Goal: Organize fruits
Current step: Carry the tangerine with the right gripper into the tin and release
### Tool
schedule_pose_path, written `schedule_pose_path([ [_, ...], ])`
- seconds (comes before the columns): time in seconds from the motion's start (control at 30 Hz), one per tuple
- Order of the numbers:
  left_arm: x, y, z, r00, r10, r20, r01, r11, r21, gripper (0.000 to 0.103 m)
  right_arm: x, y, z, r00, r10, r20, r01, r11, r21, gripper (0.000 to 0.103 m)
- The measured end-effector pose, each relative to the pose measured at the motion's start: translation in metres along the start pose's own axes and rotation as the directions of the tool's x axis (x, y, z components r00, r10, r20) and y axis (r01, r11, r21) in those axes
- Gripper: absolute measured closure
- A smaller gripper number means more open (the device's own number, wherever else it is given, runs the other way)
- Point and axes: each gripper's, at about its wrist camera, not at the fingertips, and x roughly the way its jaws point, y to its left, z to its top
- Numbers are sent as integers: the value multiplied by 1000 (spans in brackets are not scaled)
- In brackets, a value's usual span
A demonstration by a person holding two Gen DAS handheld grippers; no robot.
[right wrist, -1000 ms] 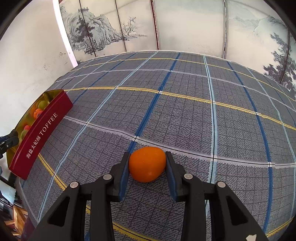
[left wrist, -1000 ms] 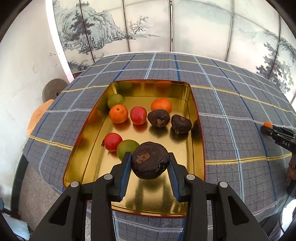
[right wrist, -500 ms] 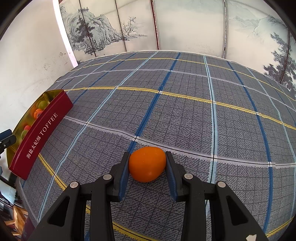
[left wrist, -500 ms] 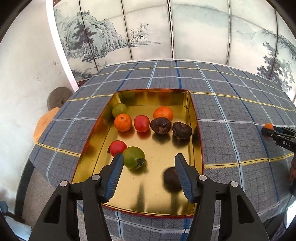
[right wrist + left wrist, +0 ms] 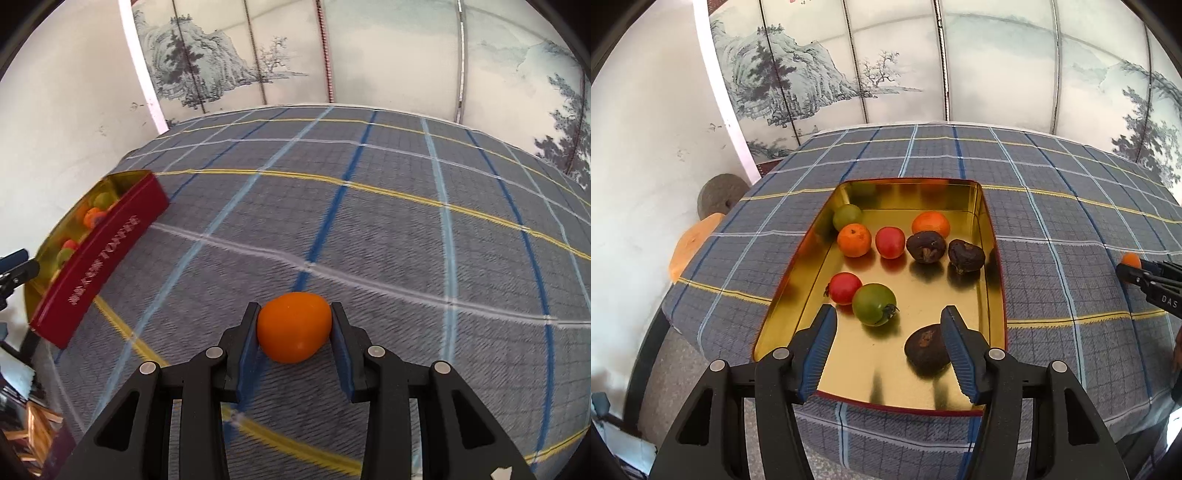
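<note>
A gold tin with red outer walls point(image 5: 995, 258) sits on the plaid cloth and holds several fruits: oranges point(image 5: 854, 240), red tomatoes point(image 5: 844, 288), green tomatoes point(image 5: 873, 303) and wrinkled dark fruits point(image 5: 926, 246). My left gripper point(image 5: 888, 312) hangs open above the tin's near end. One dark fruit point(image 5: 925, 349) lies loose on the tin floor beside its right finger point(image 5: 955, 343). My right gripper point(image 5: 294, 314) is shut on an orange fruit point(image 5: 293, 326) just over the cloth, well to the right of the tin point(image 5: 99, 258). In the left wrist view it shows at the right edge point(image 5: 1126, 266).
The grey-blue plaid tablecloth point(image 5: 406, 240) stretches wide around the right gripper. A painted folding screen point(image 5: 923, 74) stands behind the table. Off the table's left edge are a round stone disc point(image 5: 718, 194) and an orange stool top point(image 5: 690, 243).
The left gripper opened and let the dark fruit drop onto the tin floor, then drew back a little. The right gripper keeps its hold on the orange fruit; its view is now blurred.
</note>
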Motion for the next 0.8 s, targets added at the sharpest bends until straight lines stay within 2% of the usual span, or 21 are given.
schedule_pose_path([
  [0.33,-10,17,-6,1000,14,22,-13,999,-38,43,-27,62,18,990,134,43,-131,989,-65,69],
  [0.57,-16,31,-10,999,32,35,-30,998,-60,43,-36,134,39,964,264,28,-254,949,-187,69],
  [0.8,-19,50,-14,998,46,37,-42,993,-106,43,-18,194,57,942,336,-23,-329,906,-267,69],
])
